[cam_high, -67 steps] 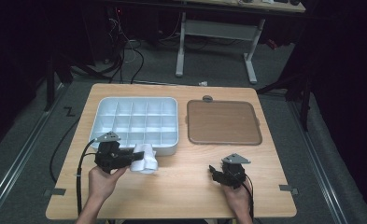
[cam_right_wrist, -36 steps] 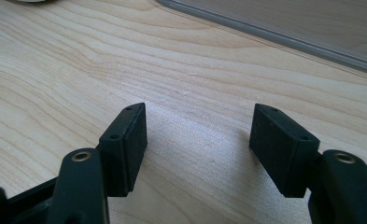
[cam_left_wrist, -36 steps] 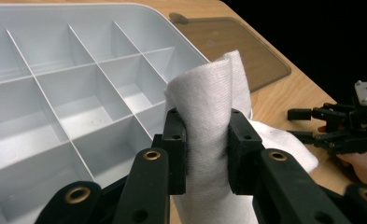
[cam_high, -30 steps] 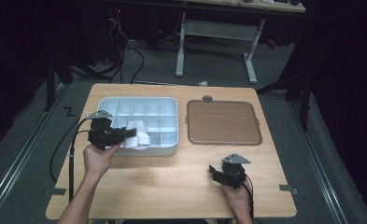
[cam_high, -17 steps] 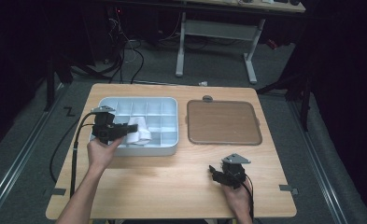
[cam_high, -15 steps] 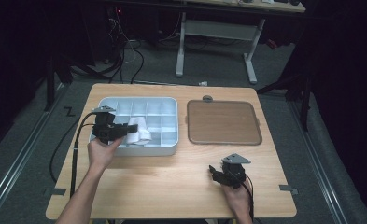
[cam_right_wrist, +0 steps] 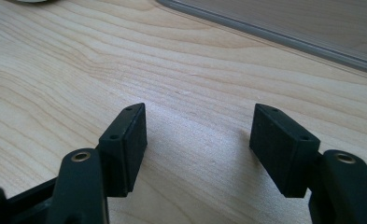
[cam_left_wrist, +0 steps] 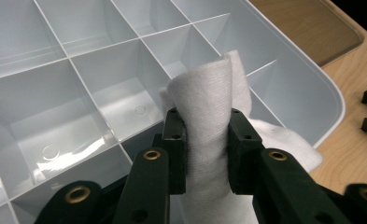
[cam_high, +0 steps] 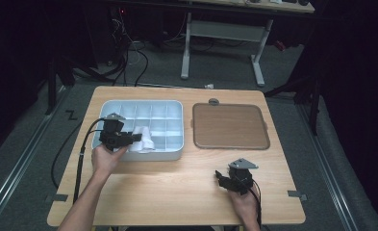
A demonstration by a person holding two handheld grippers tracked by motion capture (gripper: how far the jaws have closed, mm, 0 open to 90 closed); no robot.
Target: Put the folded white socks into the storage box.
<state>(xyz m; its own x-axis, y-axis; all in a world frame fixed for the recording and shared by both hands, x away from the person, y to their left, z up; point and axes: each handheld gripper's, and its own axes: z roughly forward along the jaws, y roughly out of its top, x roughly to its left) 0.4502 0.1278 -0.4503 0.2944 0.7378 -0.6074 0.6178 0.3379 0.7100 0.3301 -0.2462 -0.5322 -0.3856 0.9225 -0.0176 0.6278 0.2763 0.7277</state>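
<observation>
My left gripper (cam_left_wrist: 204,142) (cam_high: 137,138) is shut on a folded white cloth (cam_left_wrist: 208,98) (cam_high: 143,143), whose fold stands up between the pads. It hangs over the front row of a pale grey divided tray (cam_high: 170,107) (cam_left_wrist: 88,84), the loose end of the cloth trailing toward the tray's near rim. In the high view my right gripper (cam_high: 221,177) rests low on the wooden table near its front right. In the right gripper view its jaws (cam_right_wrist: 197,140) stand wide apart with only bare wood between them.
A brown flat lid or board (cam_high: 229,126) (cam_left_wrist: 312,23) lies on the table right of the tray. A small round grey object (cam_high: 214,101) sits at its far edge. Cables trail from both grippers. The table (cam_high: 177,187) stands on a dark floor with desk legs behind.
The left gripper carried the cloth from the table in front of the tray up over the tray, then sank lower toward the compartments. The right gripper stayed still.
</observation>
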